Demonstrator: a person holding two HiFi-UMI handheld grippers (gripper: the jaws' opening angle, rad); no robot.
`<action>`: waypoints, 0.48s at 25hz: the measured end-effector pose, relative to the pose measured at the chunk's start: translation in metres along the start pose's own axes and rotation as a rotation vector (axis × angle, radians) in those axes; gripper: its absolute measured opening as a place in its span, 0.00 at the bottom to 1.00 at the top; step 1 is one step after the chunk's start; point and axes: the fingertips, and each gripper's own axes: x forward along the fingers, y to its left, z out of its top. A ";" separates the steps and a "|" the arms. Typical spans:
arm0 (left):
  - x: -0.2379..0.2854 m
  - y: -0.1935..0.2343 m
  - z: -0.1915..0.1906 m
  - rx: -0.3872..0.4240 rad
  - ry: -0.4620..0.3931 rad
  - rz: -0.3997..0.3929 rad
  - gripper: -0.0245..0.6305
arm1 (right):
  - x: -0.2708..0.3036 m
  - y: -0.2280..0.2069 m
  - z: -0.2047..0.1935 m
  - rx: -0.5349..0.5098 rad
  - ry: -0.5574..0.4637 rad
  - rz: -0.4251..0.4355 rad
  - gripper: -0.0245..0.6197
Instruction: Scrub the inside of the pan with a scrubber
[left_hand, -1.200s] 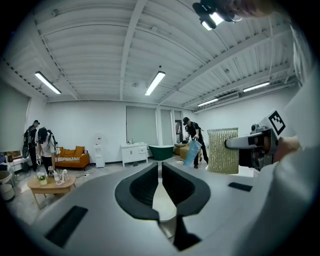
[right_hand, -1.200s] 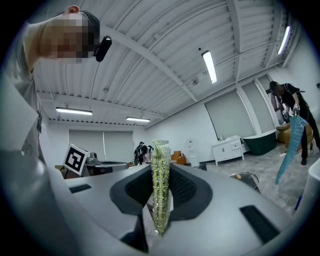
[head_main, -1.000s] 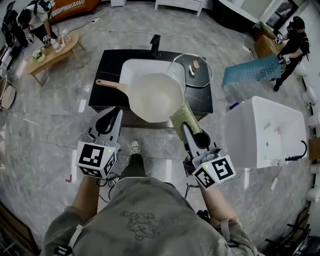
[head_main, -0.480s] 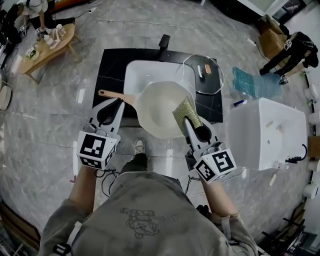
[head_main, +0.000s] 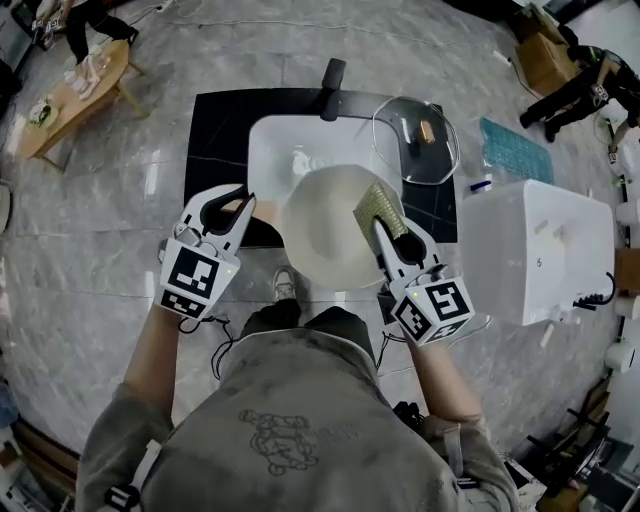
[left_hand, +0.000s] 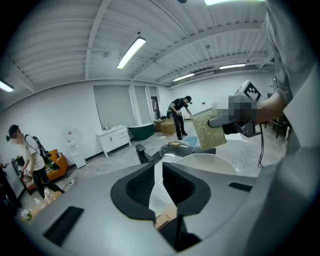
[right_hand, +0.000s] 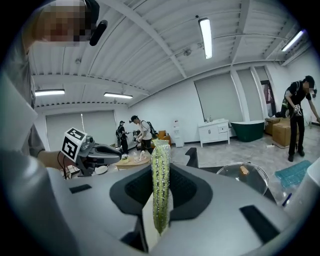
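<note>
A cream pan (head_main: 325, 225) with a wooden handle (head_main: 238, 208) is tilted towards me over the white sink (head_main: 275, 150). My left gripper (head_main: 238, 200) is shut on the handle's end, and the left gripper view shows the handle's metal loop (left_hand: 162, 220) between the pads. My right gripper (head_main: 385, 228) is shut on a green-gold scrubber (head_main: 380, 207), which lies against the right side of the pan's inside. In the right gripper view the scrubber (right_hand: 160, 185) stands upright between the jaws. The left gripper view shows the scrubber (left_hand: 207, 129) above the pan's rim (left_hand: 207, 162).
The sink sits in a black counter (head_main: 215, 130) with a black faucet (head_main: 332, 75) at the back. A glass lid (head_main: 415, 135) lies on the counter right of the sink. A white cabinet (head_main: 545, 250) stands to the right. People work in the background.
The pan has come nearer to me. My left gripper, which stood short of the handle, is now at its end. The scrubber has moved from the pan's edge onto its inside.
</note>
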 end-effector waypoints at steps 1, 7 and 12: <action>0.005 0.000 -0.004 0.022 0.013 -0.019 0.10 | 0.004 -0.003 -0.002 0.000 0.009 -0.008 0.16; 0.028 -0.004 -0.024 0.134 0.079 -0.119 0.27 | 0.022 -0.022 -0.018 -0.007 0.064 -0.028 0.16; 0.047 -0.014 -0.050 0.278 0.175 -0.227 0.36 | 0.044 -0.042 -0.034 -0.005 0.104 -0.025 0.16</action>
